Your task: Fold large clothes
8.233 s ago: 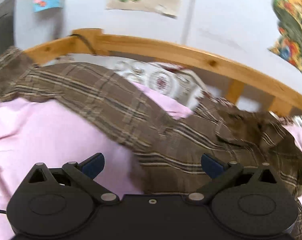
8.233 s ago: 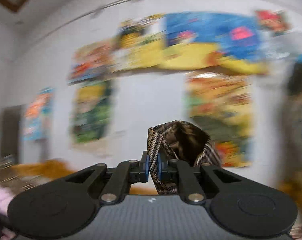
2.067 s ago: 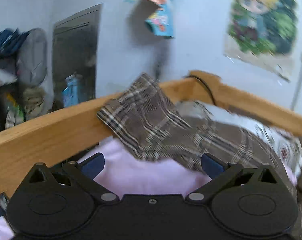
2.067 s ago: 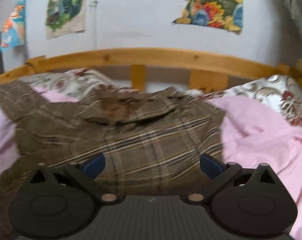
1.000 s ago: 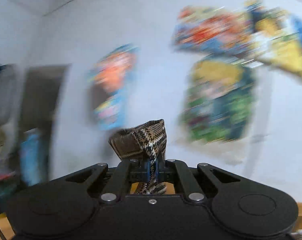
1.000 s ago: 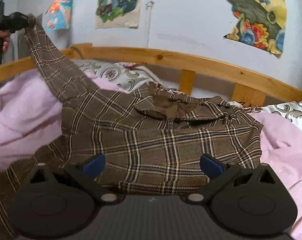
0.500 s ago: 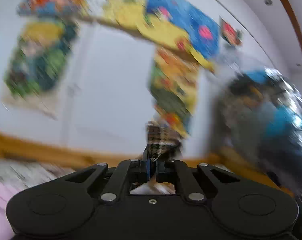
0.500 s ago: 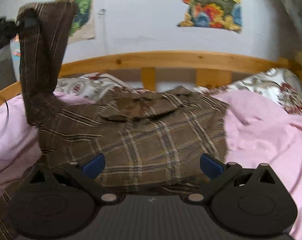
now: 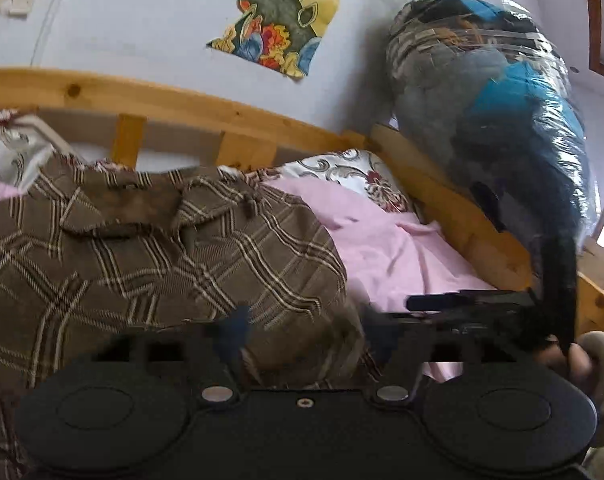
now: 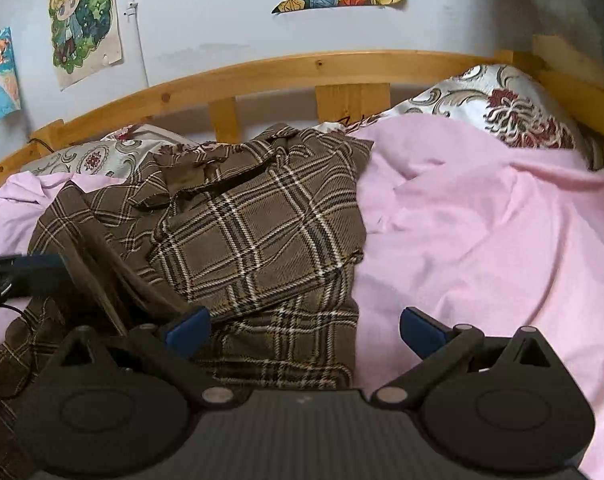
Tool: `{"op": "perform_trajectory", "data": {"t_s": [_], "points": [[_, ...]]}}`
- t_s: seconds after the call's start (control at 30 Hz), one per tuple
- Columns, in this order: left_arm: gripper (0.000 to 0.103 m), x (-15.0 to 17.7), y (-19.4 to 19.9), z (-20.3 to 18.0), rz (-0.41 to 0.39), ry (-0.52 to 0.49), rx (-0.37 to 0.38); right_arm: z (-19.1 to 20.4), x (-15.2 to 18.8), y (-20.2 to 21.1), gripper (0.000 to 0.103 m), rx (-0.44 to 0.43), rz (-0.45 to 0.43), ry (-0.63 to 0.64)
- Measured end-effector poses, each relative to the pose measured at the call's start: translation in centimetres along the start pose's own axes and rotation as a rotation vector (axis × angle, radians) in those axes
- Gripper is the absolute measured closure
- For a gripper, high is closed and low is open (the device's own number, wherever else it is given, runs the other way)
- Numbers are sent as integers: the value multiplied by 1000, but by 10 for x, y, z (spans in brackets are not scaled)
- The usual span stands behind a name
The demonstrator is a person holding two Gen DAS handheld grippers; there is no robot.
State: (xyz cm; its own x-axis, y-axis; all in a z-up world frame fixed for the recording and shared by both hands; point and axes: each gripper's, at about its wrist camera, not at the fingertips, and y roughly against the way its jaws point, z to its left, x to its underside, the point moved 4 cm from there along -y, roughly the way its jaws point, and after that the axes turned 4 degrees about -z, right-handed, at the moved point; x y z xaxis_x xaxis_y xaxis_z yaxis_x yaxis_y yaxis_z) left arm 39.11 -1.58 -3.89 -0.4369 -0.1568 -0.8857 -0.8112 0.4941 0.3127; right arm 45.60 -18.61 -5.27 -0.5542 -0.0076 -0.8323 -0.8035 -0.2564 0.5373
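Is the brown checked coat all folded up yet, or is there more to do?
Not finished. Done: both sleeves of the brown plaid coat lie folded across its body on the pink bedsheet. In hand: nothing; the left gripper has just been opening its jaws, and no cloth is between them. The right gripper is open too. Left: probably folding the long body in half.

the brown plaid jacket [image 10: 258, 236] lies on the pink sheet [image 10: 482, 240], collar toward the wooden headboard [image 10: 302, 72]. one sleeve is folded across its front, so the left part is in layers, and the lower edge looks wrinkled
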Motion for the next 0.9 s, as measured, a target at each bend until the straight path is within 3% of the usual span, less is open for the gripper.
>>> {"op": "perform_trajectory", "data": {"t_s": [0.1,0.2,0.3,0.43,0.5,0.53,0.57,0.6,0.67,0.73,0.9], "points": [[17,-7,11,4,13,12,33,3,1,-5,0,-37,0,-20],[10,-17,35,19,-1,13,-29,13,0,-9,0,-115,3,-30],[7,-30,58,46,-46,-7,-185,30,5,-20,1,-177,59,-1],[6,-46,73,103,-75,-59,-528,47,19,-38,19,-178,157,37],[6,-52,78,132,-98,-74,-627,50,26,-45,25,-157,200,16],[6,-54,79,148,-104,-68,-658,49,29,-48,35,-153,214,0],[6,-55,81,163,-107,-50,-677,49,30,-49,48,-151,221,-13],[6,-58,82,176,-110,-25,-692,49,30,-48,54,-138,219,-15],[6,-59,83,193,-117,46,-696,52,27,-45,87,-124,208,5],[6,-64,83,203,-137,115,-669,54,19,-37,97,-100,182,27],[6,-65,71,198,-117,104,-575,49,-5,-1,101,-40,56,71]]}}
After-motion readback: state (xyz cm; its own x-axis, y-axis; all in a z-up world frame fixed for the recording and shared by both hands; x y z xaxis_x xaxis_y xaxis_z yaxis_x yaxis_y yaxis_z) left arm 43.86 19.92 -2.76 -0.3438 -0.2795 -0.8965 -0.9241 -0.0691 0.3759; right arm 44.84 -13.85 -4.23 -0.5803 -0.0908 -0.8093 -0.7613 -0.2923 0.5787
